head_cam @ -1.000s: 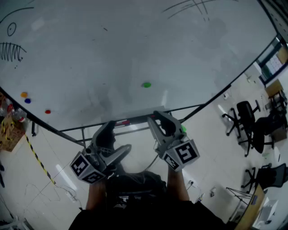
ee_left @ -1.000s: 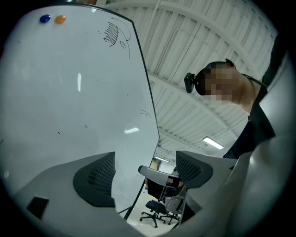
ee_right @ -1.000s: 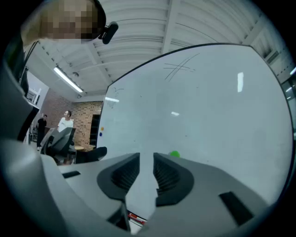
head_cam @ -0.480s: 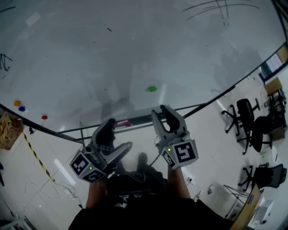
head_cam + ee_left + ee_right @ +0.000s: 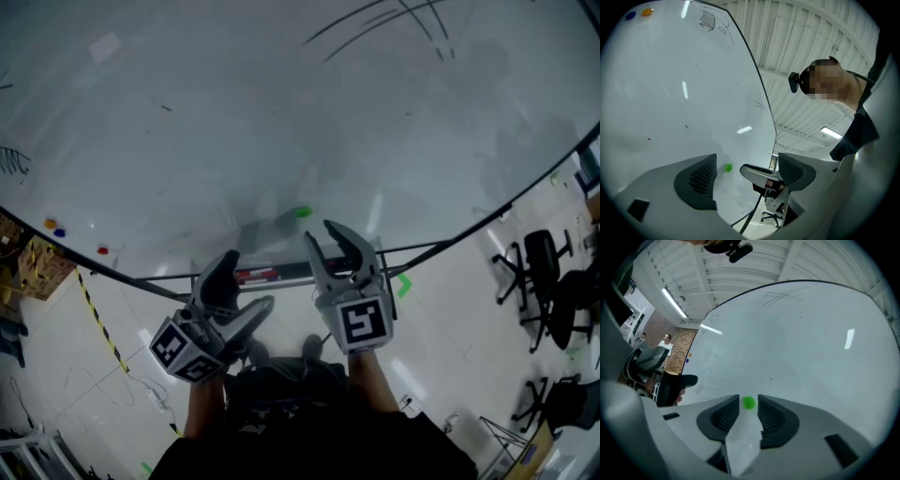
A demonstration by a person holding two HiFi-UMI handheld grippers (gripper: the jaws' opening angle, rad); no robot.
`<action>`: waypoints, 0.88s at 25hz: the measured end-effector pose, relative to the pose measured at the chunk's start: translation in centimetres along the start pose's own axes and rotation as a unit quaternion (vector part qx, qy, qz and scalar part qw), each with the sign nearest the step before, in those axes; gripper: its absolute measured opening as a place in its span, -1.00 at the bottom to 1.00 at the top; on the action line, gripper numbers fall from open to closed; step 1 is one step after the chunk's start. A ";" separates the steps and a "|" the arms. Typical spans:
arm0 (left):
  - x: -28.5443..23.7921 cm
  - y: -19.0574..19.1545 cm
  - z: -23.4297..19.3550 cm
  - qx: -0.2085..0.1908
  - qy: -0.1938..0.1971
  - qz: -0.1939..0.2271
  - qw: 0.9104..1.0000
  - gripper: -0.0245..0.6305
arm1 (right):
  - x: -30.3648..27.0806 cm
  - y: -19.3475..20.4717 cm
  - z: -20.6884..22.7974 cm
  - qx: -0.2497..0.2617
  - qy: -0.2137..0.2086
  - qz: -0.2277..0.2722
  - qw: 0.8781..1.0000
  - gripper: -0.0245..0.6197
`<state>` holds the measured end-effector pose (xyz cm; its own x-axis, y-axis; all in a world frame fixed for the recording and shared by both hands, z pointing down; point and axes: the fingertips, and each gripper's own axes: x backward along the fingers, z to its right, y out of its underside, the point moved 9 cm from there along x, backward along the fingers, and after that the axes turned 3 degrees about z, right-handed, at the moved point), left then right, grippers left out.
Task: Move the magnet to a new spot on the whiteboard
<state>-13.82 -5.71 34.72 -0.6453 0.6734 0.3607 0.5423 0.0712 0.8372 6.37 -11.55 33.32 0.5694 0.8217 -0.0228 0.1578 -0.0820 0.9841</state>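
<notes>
Green magnet (image 5: pixel 302 213) nearer right hand-held gripper (image 5: pixel 320 233)

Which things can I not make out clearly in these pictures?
- Whether the right hand-held gripper touches the green magnet: the right gripper view shows the magnet at the jaw tips, but depth is unclear.
- Marker scribble: too small to read, right gripper view.
- Tray item with red label: blurred, head view.

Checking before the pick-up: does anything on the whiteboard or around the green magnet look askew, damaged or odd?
Nothing stands out. The round green magnet sticks to the white whiteboard, in line with the gap of the open right gripper, not gripped. Elsewhere only marker scribbles and small coloured magnets.
</notes>
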 end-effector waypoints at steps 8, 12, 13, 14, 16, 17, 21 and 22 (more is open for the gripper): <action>-2.0 2.2 2.1 -0.019 -0.040 -0.009 0.999 0.32 | 0.7 1.6 2.2 -0.017 -0.041 0.008 0.999 -0.44; -1.4 2.6 2.4 -0.024 -0.054 -0.007 0.998 0.32 | 0.3 1.8 1.6 -0.010 -0.054 0.010 0.998 -0.41; -1.3 2.6 2.2 -0.022 -0.053 -0.006 0.998 0.31 | 0.1 1.8 1.4 -0.003 -0.053 0.011 0.999 -0.40; -1.1 2.7 1.9 -0.017 -0.050 -0.005 0.999 0.31 | -0.1 1.8 1.2 0.007 -0.050 0.010 0.999 -0.40; -1.0 2.7 1.0 -0.005 -0.041 -0.004 0.999 0.32 | -0.5 1.6 1.0 0.029 -0.037 0.006 0.999 -0.40; -0.9 2.3 0.7 0.000 -0.036 -0.005 0.999 0.32 | -0.8 1.5 0.9 0.037 -0.028 0.003 0.999 -0.40; -0.9 0.1 -0.5 -0.012 -0.018 -0.006 1.000 0.31 | -1.9 0.8 0.1 0.044 0.017 -0.006 0.999 -0.38; -1.0 -0.2 -0.9 -0.011 -0.013 -0.007 1.000 0.32 | -2.2 0.7 0.0 0.050 0.027 -0.011 0.998 -0.38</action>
<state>-13.79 -7.04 34.62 -0.6391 0.6907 0.3383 0.5214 0.0657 0.8508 5.23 -13.36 34.08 0.5203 0.8534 -0.0322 0.2519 -0.1173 0.9606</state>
